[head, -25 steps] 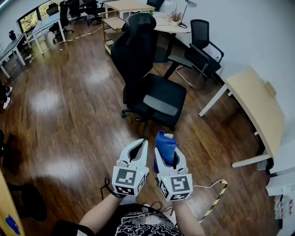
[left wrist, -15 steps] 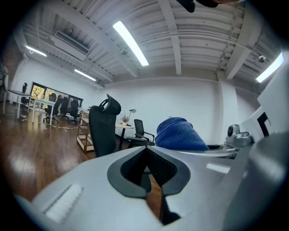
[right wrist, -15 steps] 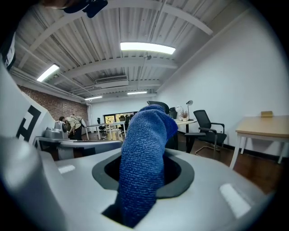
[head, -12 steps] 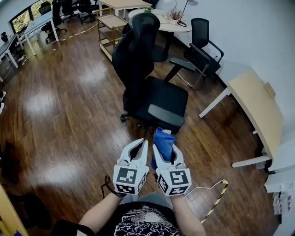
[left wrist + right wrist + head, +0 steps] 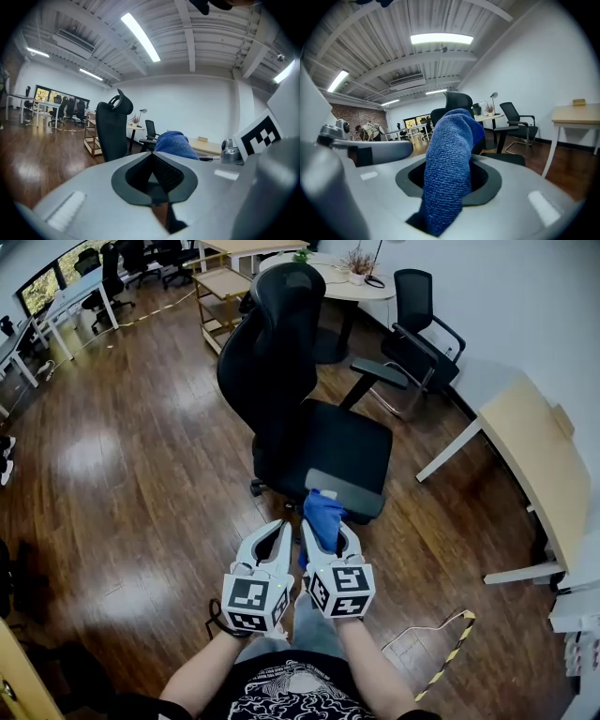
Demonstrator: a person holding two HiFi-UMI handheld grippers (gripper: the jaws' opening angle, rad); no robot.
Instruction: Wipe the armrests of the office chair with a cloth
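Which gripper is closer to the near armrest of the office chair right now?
Right. The right gripper, shut on the blue cloth, is just short of the armrest. The left gripper, shut and empty, sits beside it, farther off to the left.

The right tongs clamp a blue cloth that stands up between them. Behind it rises the black office chair, with a pale desk at right.
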